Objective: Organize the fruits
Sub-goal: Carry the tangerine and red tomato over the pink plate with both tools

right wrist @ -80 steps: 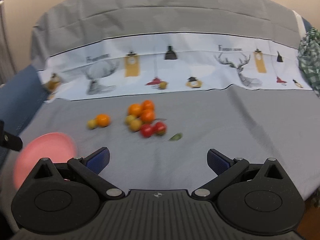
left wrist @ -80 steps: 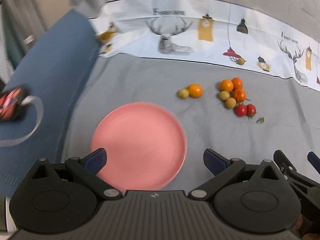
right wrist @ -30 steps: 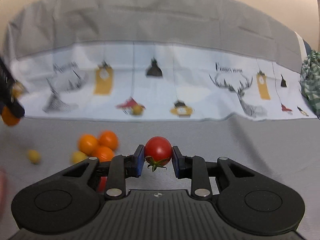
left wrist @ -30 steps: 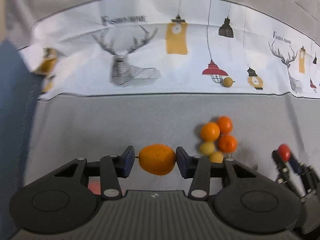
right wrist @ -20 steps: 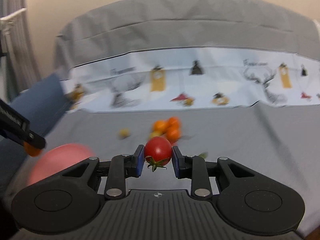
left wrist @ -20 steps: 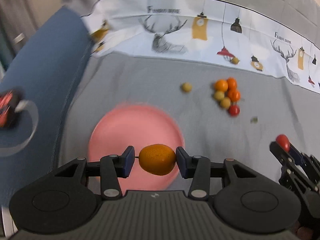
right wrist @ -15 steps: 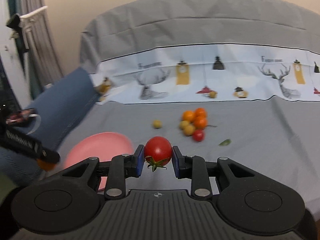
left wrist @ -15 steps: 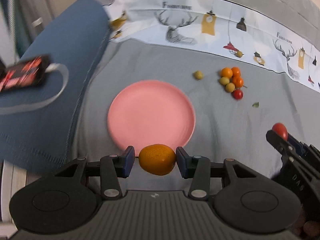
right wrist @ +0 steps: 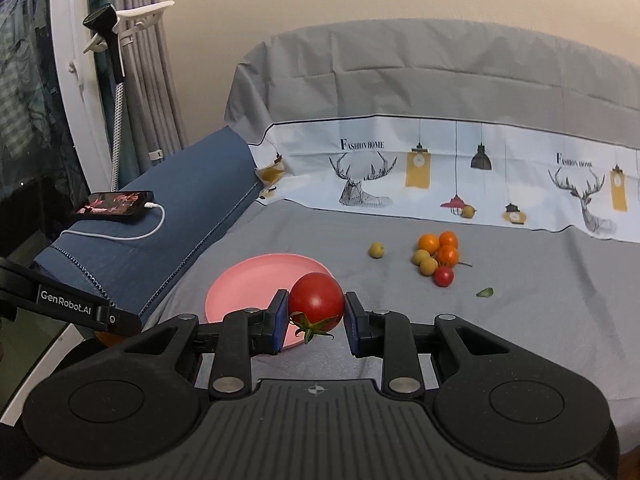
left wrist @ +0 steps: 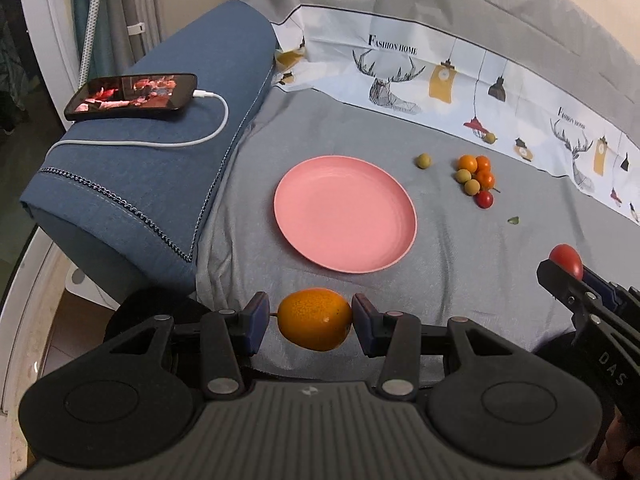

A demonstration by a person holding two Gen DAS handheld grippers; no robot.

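My left gripper (left wrist: 310, 320) is shut on an orange kumquat (left wrist: 315, 318), held above the grey cloth just in front of the empty pink plate (left wrist: 345, 213). My right gripper (right wrist: 316, 320) is shut on a red cherry tomato (right wrist: 316, 300) with a green stem, in front of the plate (right wrist: 256, 284); the right gripper also shows in the left wrist view (left wrist: 568, 270) to the right of the plate. A cluster of small orange, yellow-green and red fruits (left wrist: 475, 178) lies right of and behind the plate, with one yellow-green fruit (left wrist: 423, 160) apart.
A blue cushion (left wrist: 160, 168) at the left carries a phone (left wrist: 132, 95) on a white cable. A small green leaf (left wrist: 513, 220) lies on the cloth. A printed white cloth band (right wrist: 440, 184) runs along the back. A small fruit (left wrist: 489, 138) sits on it.
Both grippers have pulled back and up from the fruit cluster, each holding its fruit. The plate and cushion now show farther away and in full.
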